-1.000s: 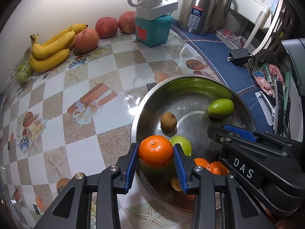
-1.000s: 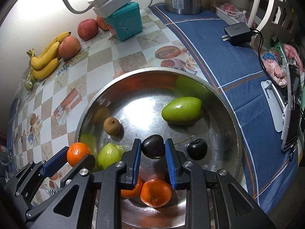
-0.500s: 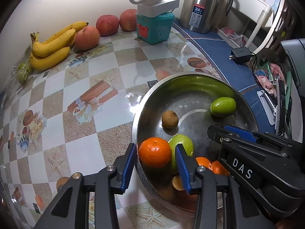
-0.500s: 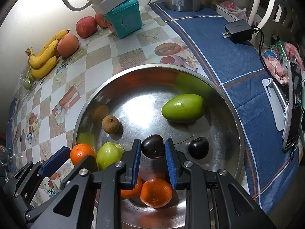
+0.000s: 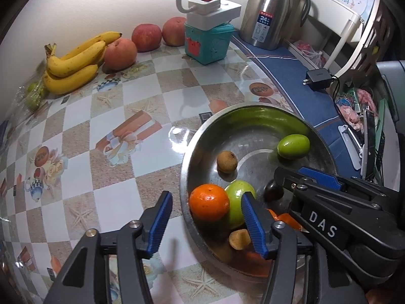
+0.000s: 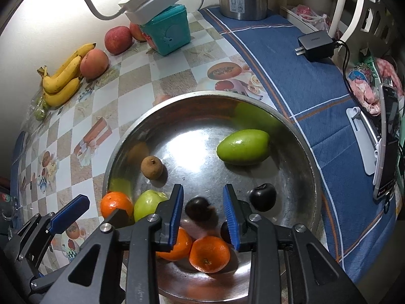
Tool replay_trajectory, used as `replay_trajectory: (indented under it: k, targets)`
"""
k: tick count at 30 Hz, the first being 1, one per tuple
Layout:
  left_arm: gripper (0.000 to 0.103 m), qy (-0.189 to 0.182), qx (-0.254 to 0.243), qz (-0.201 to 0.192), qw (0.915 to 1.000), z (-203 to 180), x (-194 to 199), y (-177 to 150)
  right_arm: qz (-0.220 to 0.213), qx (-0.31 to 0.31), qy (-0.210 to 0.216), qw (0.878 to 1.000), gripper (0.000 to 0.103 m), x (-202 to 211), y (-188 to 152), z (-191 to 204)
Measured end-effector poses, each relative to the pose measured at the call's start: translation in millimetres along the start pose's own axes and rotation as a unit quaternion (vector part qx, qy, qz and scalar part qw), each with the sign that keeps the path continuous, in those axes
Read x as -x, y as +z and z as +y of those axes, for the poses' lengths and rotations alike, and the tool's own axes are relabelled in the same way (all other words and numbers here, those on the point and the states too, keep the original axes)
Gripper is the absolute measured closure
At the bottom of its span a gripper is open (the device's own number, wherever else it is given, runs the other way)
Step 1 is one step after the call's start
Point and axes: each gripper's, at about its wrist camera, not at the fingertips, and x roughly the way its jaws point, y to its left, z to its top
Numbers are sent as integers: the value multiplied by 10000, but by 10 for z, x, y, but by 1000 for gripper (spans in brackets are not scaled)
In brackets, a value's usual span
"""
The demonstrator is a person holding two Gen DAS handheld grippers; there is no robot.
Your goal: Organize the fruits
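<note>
A steel bowl (image 6: 301, 157) holds several fruits. My left gripper (image 5: 207, 225) hovers over the bowl's left rim (image 5: 186, 169), its jaws opening. The orange (image 5: 208, 202) lies free between them, against a green apple (image 5: 239, 200). My right gripper (image 6: 203, 215) is over the bowl's near side, its jaws opening too. A dark plum (image 6: 200, 209), blurred, sits between its pads without touching them. Also in the bowl are a second dark plum (image 6: 263, 196), a large green fruit (image 6: 243, 147), a small brown fruit (image 6: 152, 167) and two oranges (image 6: 210, 253).
Bananas (image 5: 73, 63) and red apples (image 5: 146, 36) lie along the far wall. A teal basket (image 5: 207, 45) carries a white power strip, with a steel kettle (image 5: 268, 12) beside it. A black charger (image 6: 315, 44) sits on the blue cloth (image 6: 278, 63) at right.
The left jaws spread and let go of the orange, which dropped into the bowl beside the green apple. The right jaws parted off the dark plum.
</note>
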Motion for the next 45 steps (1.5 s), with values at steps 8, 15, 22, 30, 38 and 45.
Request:
replay_trajectory:
  k: [8, 15, 22, 30, 38, 45]
  targets:
    - [29, 86, 22, -86, 9999, 90, 150, -36, -70, 85, 34, 9999, 58, 138, -19, 52]
    - [29, 295, 90, -65, 9995, 221, 220, -96, -123, 95, -49, 9999, 47, 228, -56, 74]
    - [0, 708, 770, -113, 9945, 635, 228, -237, -186, 130, -47, 9997, 28, 260, -136, 106]
    - [0, 1113, 1179, -171, 9866, 946, 314, -410, -251, 351, 48, 9991, 4, 245, -374, 180]
    - [0, 1604, 1331, -96, 9780, 931, 508, -623, -335, 480, 105, 9982, 4, 318, -639, 214]
    - [0, 2133, 1234, -79, 9691, 877, 699, -854, -341, 547, 54, 9979, 4, 361, -903, 166]
